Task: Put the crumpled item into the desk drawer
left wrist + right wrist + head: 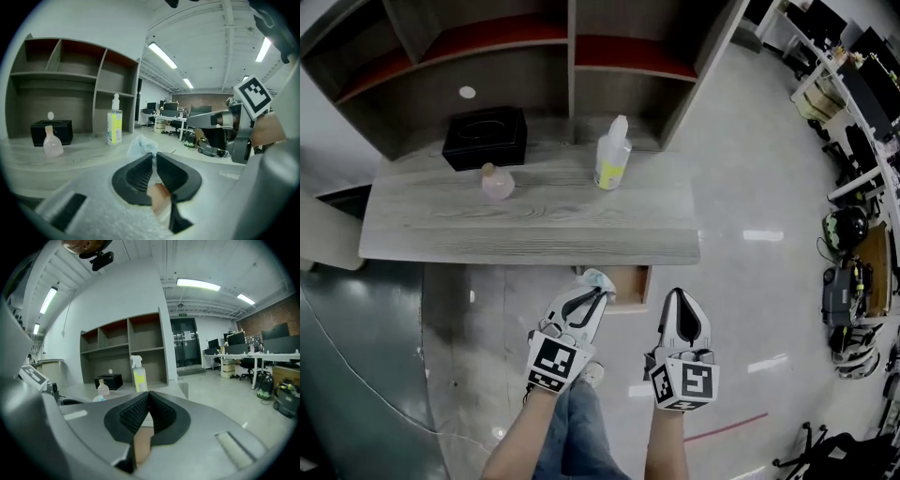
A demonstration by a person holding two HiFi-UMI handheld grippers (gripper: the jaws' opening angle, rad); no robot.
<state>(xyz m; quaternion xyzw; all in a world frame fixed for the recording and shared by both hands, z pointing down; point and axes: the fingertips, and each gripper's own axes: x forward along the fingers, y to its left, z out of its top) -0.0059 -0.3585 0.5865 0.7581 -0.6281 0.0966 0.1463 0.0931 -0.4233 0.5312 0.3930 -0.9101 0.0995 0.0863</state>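
Note:
The crumpled item (pixel 596 278) is a pale, bluish-white wad pinched at the tips of my left gripper (pixel 598 292), just below the desk's front edge. In the left gripper view the wad (pixel 139 145) sticks up from the nearly closed jaws of the left gripper (pixel 153 154). The desk drawer (pixel 635 285) stands pulled out a little under the grey wooden desk (pixel 534 225), directly beyond the wad. My right gripper (pixel 678 295) hovers beside the left one, to the right of the drawer. It (pixel 149 394) is shut with nothing between its pads.
On the desk stand a black box (pixel 485 137), a small pink bottle (pixel 497 182) and a yellow-labelled spray bottle (pixel 612 153). An open shelf unit (pixel 572 56) rises behind them. Office desks and gear (pixel 853 272) line the right side of the glossy floor.

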